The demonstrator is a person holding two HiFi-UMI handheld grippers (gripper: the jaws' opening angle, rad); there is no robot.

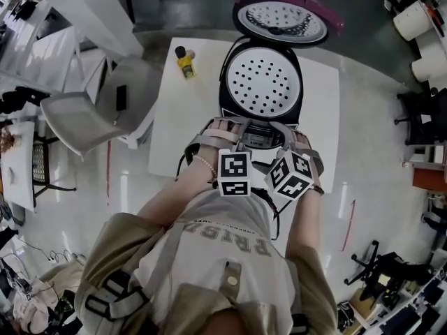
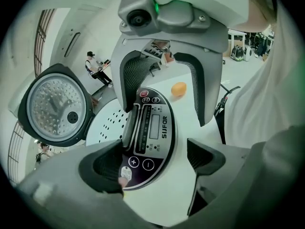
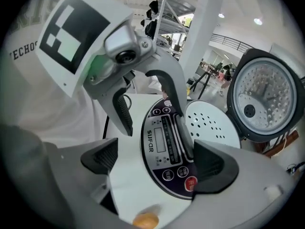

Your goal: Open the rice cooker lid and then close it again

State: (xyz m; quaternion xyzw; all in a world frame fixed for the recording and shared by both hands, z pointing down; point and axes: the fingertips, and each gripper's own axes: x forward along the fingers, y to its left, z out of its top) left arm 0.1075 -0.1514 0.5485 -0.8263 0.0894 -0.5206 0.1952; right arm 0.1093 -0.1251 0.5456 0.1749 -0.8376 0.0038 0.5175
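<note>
Noted: rice cooker [image 1: 262, 82] is set on worktop [image 1: 181, 117]; lid [image 1: 281, 16] is raised fully open at cooker's rear. Over cooker's front control panel [image 2: 150, 137], left hand-held gripper [image 2: 152, 161] and right hand-held gripper [image 3: 157, 159] are held released, jaws apart.

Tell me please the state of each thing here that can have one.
Rice cooker lid: open, tipped fully back.
Rice cooker: uncovered, perforated tray showing.
Left gripper: open, empty, above the control panel.
Right gripper: open, empty.
Yellow bottle: upright, capped.
</note>
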